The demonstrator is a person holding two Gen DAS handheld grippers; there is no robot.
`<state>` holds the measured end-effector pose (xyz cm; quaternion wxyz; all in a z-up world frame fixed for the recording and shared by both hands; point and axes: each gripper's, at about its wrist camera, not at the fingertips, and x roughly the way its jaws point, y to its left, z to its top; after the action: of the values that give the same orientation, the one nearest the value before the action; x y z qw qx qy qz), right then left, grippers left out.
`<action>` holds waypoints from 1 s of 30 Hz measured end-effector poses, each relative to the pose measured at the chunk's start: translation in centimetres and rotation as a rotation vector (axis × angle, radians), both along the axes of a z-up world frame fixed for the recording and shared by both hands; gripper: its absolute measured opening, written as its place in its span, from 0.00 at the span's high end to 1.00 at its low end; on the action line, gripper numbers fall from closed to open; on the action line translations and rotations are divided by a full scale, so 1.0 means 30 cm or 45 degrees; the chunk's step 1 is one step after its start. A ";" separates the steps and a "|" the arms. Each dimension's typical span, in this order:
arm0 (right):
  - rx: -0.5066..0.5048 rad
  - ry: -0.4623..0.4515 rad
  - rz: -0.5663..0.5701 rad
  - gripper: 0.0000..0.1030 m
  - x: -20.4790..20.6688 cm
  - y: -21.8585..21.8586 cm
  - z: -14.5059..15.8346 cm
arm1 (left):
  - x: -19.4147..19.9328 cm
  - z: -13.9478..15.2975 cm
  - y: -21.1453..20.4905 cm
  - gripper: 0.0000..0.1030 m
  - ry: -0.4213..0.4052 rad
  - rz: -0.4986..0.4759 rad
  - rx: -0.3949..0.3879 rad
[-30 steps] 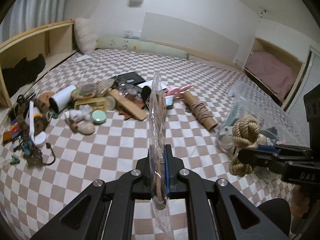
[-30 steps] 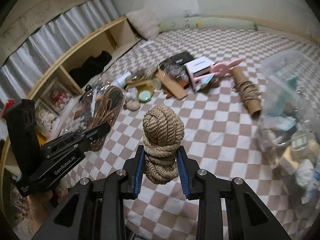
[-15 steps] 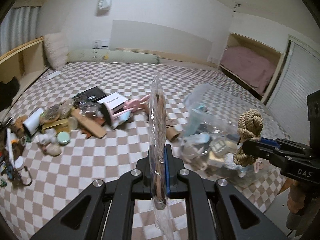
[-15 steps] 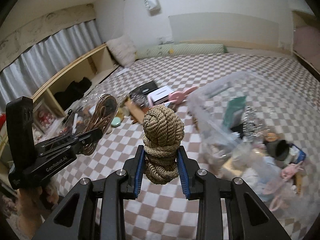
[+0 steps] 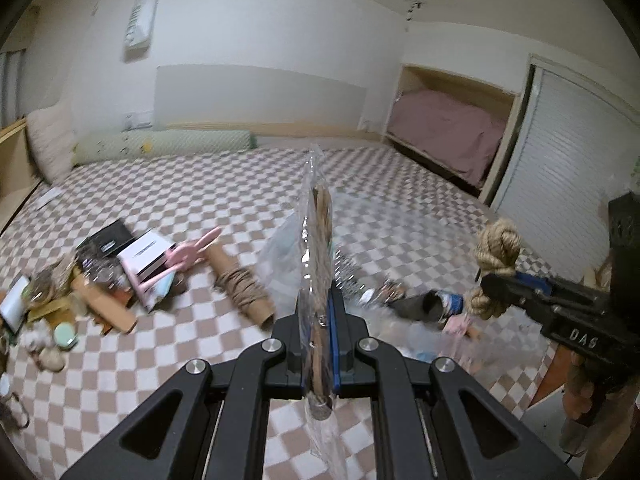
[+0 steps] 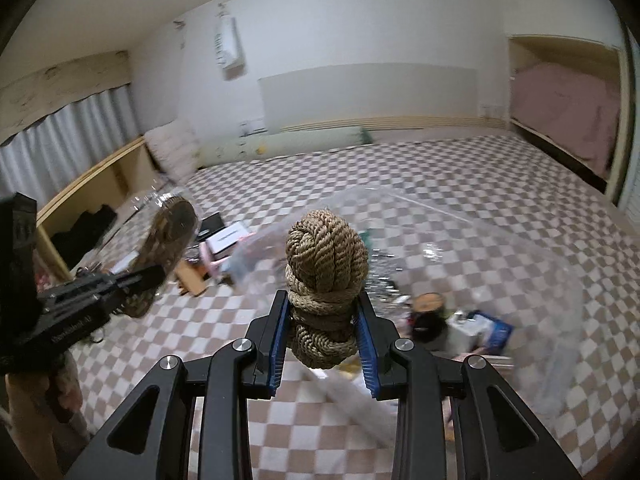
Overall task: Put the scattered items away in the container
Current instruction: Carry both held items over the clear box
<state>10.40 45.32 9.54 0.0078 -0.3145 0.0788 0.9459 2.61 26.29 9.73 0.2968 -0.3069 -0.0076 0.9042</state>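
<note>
- Two tongs, both loaded. Right tongs are closed on a knotted bundle of tan jute rope, blue pads biting its lower coils, knot head standing above.
- Left tongs are pinched flat on a clear plastic packet with a brown coil inside, held edge-on and upright.
- Both loads hang above or just before the clear plastic container on the checked bed cover; blur hides the exact rim.
- Judgement: bring each load over the mouth, lower it, then let go; the packet may snag the soft wall.
- Container holds a dark cup, a blue-and-white pack and silvery bits.
- Outside it: a cardboard tube wound with twine, a pink rabbit figure, a white box.
</note>
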 end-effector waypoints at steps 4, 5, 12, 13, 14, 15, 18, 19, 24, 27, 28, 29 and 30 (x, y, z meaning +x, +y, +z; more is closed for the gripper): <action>0.017 -0.017 -0.050 0.69 -0.009 0.070 -0.019 | -0.035 0.009 0.082 0.92 0.005 -0.039 0.008; 0.013 -0.023 -0.060 0.69 -0.012 0.089 -0.025 | -0.045 0.010 0.104 0.92 0.005 -0.049 0.004; 0.009 -0.071 -0.121 0.69 -0.047 0.183 -0.056 | -0.107 -0.013 0.237 0.92 0.007 -0.105 -0.033; 0.008 -0.081 -0.131 0.69 -0.053 0.195 -0.063 | -0.115 -0.019 0.253 0.92 0.004 -0.111 -0.037; 0.001 -0.091 -0.141 0.69 -0.057 0.208 -0.070 | -0.122 -0.027 0.267 0.92 0.002 -0.114 -0.043; -0.006 -0.101 -0.151 0.69 -0.062 0.221 -0.078 | -0.130 -0.037 0.280 0.92 -0.002 -0.116 -0.049; -0.030 -0.134 -0.201 0.69 -0.062 0.262 -0.106 | -0.156 -0.072 0.316 0.92 -0.023 -0.120 -0.062; -0.037 -0.144 -0.213 0.69 -0.060 0.271 -0.118 | -0.164 -0.086 0.324 0.92 -0.033 -0.121 -0.065; -0.047 -0.190 -0.236 0.69 -0.058 0.292 -0.162 | -0.193 -0.134 0.355 0.92 -0.055 -0.127 -0.071; -0.044 -0.201 -0.250 0.69 -0.052 0.306 -0.168 | -0.204 -0.141 0.372 0.92 -0.060 -0.131 -0.081; -0.043 -0.205 -0.254 0.69 -0.050 0.310 -0.170 | -0.206 -0.140 0.378 0.92 -0.058 -0.133 -0.084; -0.042 -0.209 -0.259 0.69 -0.048 0.315 -0.172 | -0.206 -0.138 0.384 0.92 -0.054 -0.136 -0.088; -0.041 -0.213 -0.263 0.69 -0.046 0.320 -0.174 | -0.206 -0.136 0.390 0.92 -0.050 -0.139 -0.092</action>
<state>9.00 54.91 4.31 0.1068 -0.3828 0.1250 0.9091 -3.58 37.99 5.64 0.3343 -0.3351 0.0359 0.8801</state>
